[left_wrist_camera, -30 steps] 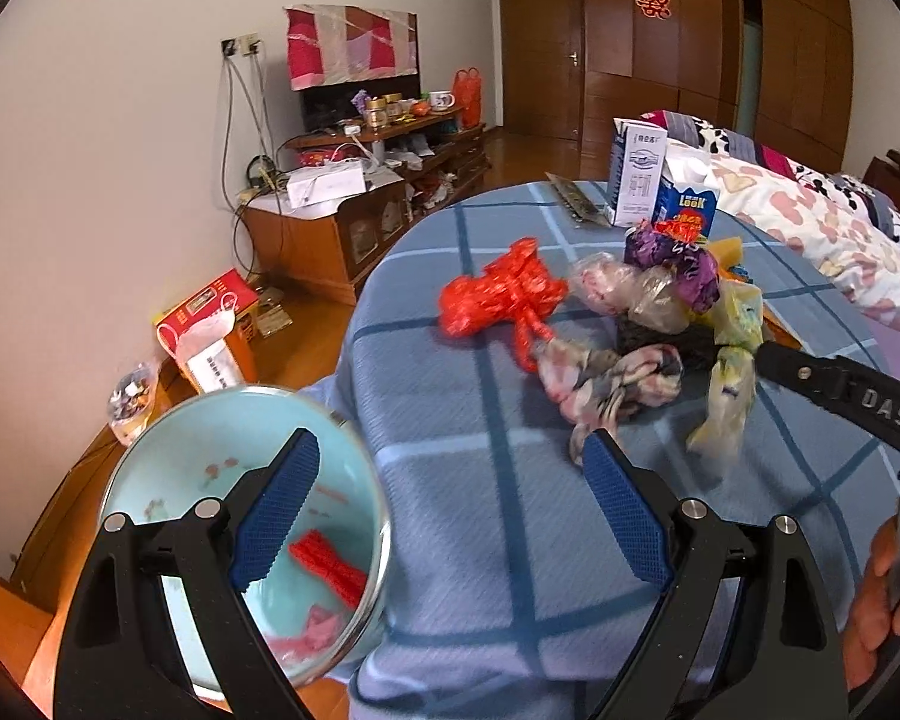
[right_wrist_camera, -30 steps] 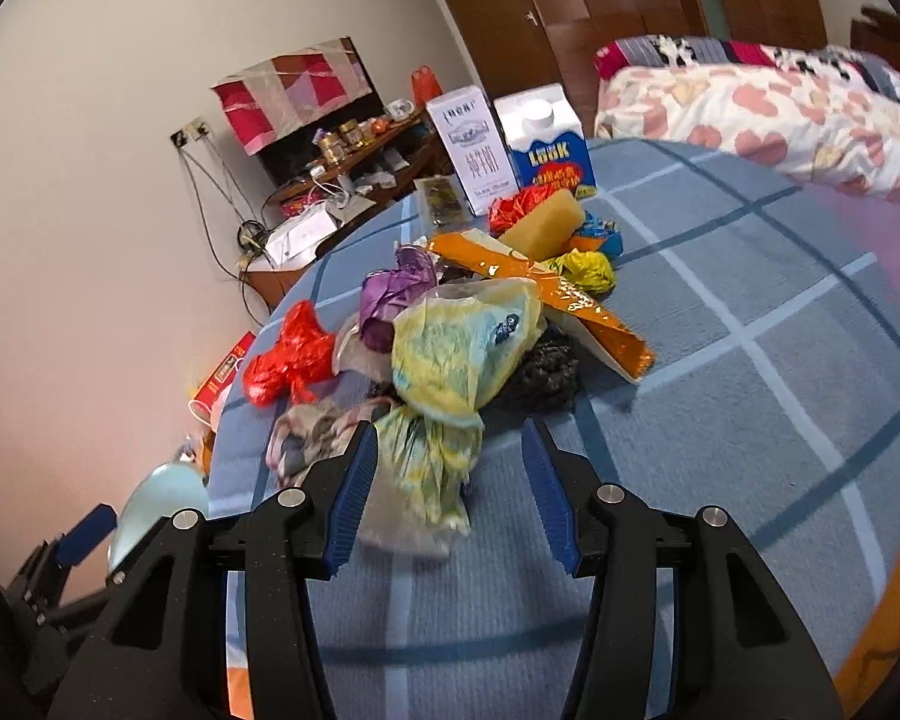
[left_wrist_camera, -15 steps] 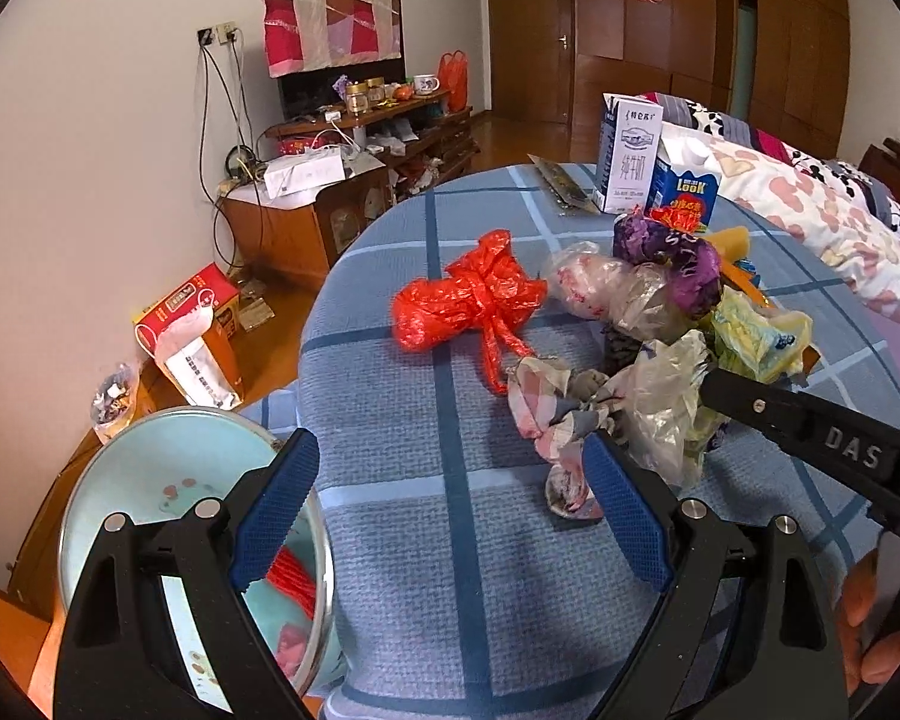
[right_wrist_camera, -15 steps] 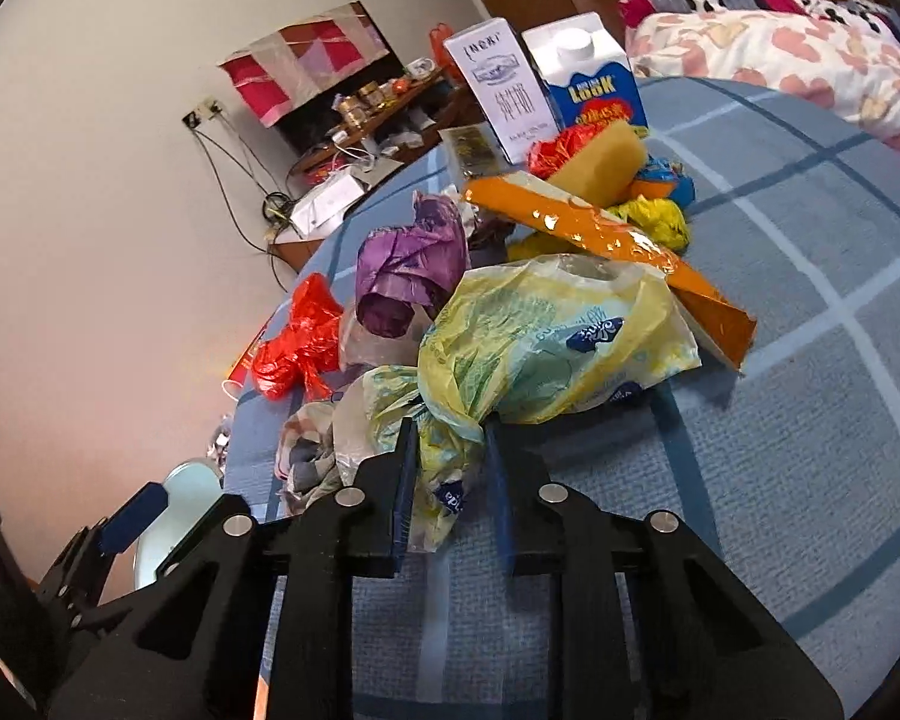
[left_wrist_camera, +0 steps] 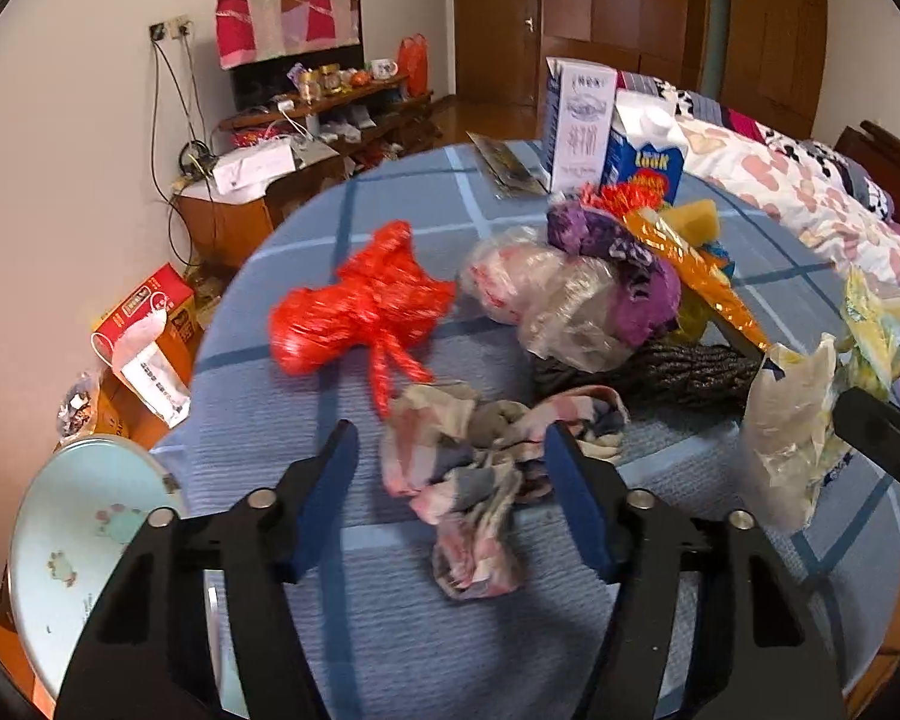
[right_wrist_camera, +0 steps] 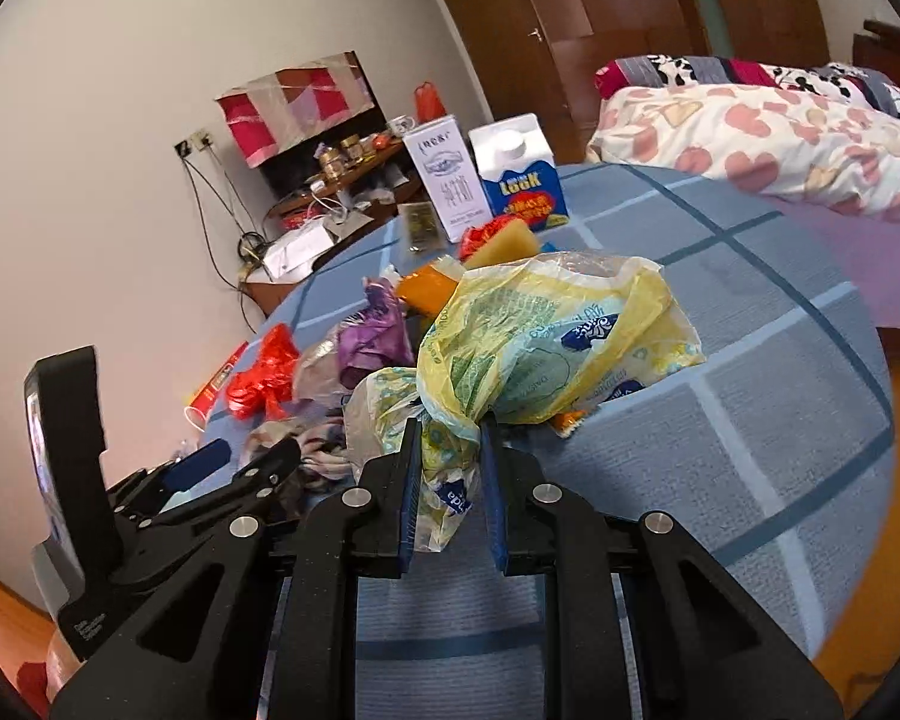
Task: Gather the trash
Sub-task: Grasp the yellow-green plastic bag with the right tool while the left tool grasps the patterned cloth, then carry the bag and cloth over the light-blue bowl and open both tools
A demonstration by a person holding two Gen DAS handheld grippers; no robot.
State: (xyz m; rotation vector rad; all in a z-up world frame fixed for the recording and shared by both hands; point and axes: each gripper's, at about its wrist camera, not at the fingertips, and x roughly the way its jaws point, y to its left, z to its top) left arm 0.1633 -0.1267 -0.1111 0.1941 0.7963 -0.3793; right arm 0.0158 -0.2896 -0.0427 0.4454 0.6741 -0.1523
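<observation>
Left gripper (left_wrist_camera: 450, 468) angled down, closing around rag (left_wrist_camera: 480, 480), right gripper (right_wrist_camera: 450, 456) clamping yellow bag (right_wrist_camera: 546, 336)

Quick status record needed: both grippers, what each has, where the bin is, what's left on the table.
right gripper: shut on yellow bag
left gripper: jaws closing around checked rag, pads not yet pressing
bin: pale blue, below table edge, beside left gripper
table: blue checked cloth
remaining: red bag, clear bag, purple bag, two cartons
</observation>
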